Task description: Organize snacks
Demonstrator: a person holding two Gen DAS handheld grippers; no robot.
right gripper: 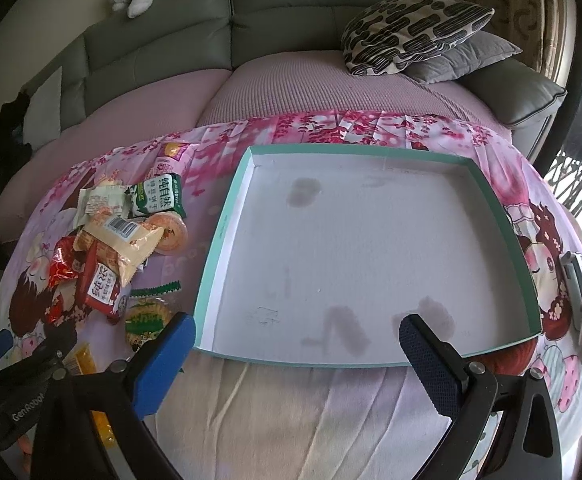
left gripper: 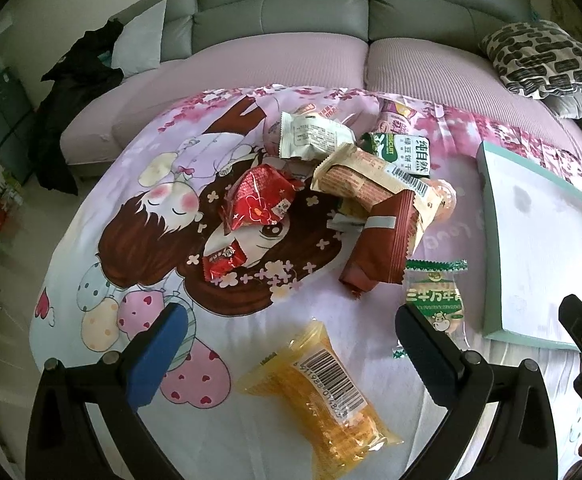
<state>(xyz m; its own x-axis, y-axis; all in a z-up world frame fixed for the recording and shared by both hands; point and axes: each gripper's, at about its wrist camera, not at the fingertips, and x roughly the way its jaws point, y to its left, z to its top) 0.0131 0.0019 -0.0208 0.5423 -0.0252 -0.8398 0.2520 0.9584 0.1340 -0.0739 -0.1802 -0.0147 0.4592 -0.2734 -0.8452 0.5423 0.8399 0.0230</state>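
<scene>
Here, left tongs (left gripper: pixel 291 344) apart over yellow snack pack (left gripper: pixel 323 396) left of teal tray (right gripper: pixel 227 216), right tongs (right gripper: pixel 295 344) apart above tray's near edge.

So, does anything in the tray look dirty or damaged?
Yes. The white floor of the teal tray carries several grey smudges, one near the far left corner and more along the near edge. They look like stains. The tray holds no snacks.
</scene>
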